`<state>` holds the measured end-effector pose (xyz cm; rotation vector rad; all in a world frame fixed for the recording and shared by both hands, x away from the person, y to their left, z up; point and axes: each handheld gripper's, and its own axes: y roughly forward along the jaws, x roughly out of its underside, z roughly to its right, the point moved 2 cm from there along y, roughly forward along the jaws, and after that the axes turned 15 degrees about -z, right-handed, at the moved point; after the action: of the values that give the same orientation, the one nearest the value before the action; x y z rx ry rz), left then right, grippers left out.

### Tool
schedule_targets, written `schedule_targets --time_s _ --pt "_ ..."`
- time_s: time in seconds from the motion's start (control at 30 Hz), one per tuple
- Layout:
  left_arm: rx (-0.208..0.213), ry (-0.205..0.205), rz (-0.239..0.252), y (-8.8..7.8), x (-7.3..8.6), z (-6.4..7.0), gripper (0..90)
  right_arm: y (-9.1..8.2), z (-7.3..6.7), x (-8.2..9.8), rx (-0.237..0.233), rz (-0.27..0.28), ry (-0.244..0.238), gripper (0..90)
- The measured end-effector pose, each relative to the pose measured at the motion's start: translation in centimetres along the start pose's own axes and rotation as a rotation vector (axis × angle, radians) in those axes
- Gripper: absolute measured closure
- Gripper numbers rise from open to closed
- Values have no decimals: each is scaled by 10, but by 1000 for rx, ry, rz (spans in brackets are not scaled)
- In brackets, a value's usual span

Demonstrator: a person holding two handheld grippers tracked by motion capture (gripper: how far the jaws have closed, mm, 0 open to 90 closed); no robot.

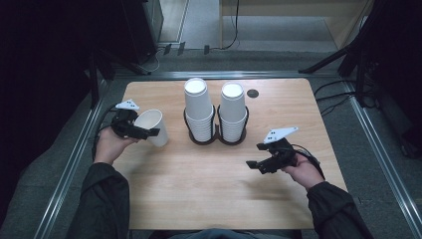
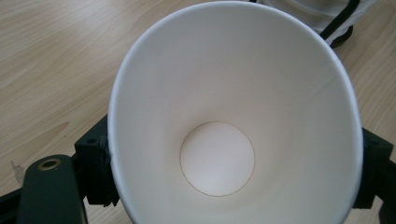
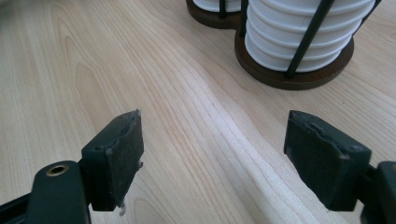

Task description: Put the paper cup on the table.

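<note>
One paper cup (image 1: pixel 153 126) clamped in left gripper (image 1: pixel 148 132), tilted, left of cup stacks (image 1: pixel 215 112) | right gripper (image 1: pixel 255 166) agape, empty | squeeze kept light; cup lowered upright onto table (image 1: pixel 209 184).

On the desk (image 1: pixel 219 199), two stacks of cups (image 1: pixel 215 109) stand side by side in a holder (image 1: pixel 216 139) at centre frame, a single cup (image 1: pixel 154 127) lies tilted to their left between the left tongs (image 1: pixel 147 132), and the right tongs (image 1: pixel 255 165) sit at lower right.

dark sleeves (image 1: pixel 102 199), black grippers, grey 3-cornered plates, brass screw
</note>
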<state>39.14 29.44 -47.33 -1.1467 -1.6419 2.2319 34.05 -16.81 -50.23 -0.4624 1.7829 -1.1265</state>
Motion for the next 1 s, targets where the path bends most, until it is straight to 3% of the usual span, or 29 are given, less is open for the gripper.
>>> schedule_targets --time_s 0.17,0.4,0.6,0.8,1.0 --pt "-13 -15 -21 3 4 -8 157 0 1 -1 2 1 2 204" --pt "-89 -52 -34 -2 14 -24 154 2 0 -2 1 -7 -5 204" --pt "-137 -90 -12 -2 20 -36 140 5 -1 -1 10 -21 -19 204" --pt "-144 -40 -26 6 20 -34 129 5 -2 -2 7 -20 -19 204" --pt "-136 -43 -34 10 19 -33 123 1 -2 -3 12 -4 -15 204"
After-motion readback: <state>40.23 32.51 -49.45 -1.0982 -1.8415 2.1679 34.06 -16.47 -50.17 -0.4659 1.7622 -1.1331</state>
